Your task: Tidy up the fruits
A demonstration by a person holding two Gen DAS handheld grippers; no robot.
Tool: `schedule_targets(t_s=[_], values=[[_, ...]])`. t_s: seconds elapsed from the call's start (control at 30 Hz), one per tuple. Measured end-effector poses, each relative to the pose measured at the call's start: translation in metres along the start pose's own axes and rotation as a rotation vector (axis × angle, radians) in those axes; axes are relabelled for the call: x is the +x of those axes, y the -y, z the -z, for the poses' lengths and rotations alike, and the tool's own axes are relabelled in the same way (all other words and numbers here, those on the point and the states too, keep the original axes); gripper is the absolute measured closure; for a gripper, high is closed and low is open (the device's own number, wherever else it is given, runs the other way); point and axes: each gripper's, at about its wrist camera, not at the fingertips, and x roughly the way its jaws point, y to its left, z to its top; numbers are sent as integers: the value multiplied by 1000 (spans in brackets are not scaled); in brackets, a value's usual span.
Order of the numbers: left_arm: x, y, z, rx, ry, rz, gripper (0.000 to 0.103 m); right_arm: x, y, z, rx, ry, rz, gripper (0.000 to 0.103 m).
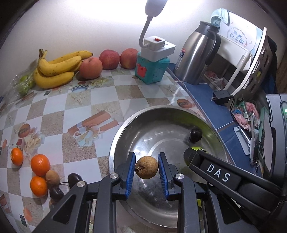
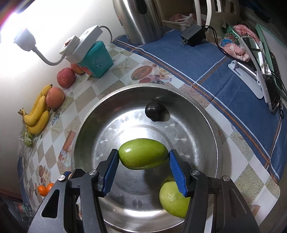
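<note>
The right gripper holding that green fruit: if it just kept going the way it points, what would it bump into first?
Probably the bare bottom of the steel bowl. The right gripper, shut on the green fruit, points down into it, though depth is hard to judge.

White wall [image 1: 80, 26] behind table, blown out by gooseneck lamp [image 1: 154, 7] plugged into white power strip [image 1: 157, 47]. Tabletop has checkered printed cover [image 1: 59, 114]; blue striped cloth [image 2: 179, 53] on the far side. Steel thermos jug [image 1: 195, 55], black charger [image 1: 221, 96], white shelf unit [image 1: 238, 53] at back.
</note>
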Motion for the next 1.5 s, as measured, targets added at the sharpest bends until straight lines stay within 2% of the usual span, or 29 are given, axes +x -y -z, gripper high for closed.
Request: schedule_targets(t_s=[0.33, 1.2, 1.3, 1.4, 1.5], values=[[16, -3, 6, -1, -45, -18, 75, 18, 3, 4, 12, -33, 33, 43], [19, -9, 6, -26, -67, -21, 70, 23, 0, 4, -6, -48, 51, 43], [16, -10, 5, -32, -60, -17, 66, 22, -1, 4, -12, -42, 58, 43], [13, -12, 2, -45, -50, -12, 62, 19, -1, 3, -10, -28, 62, 34], [9, -15, 0, -62, -45, -6, 56, 13, 0, 1, -6, -9, 51, 33]])
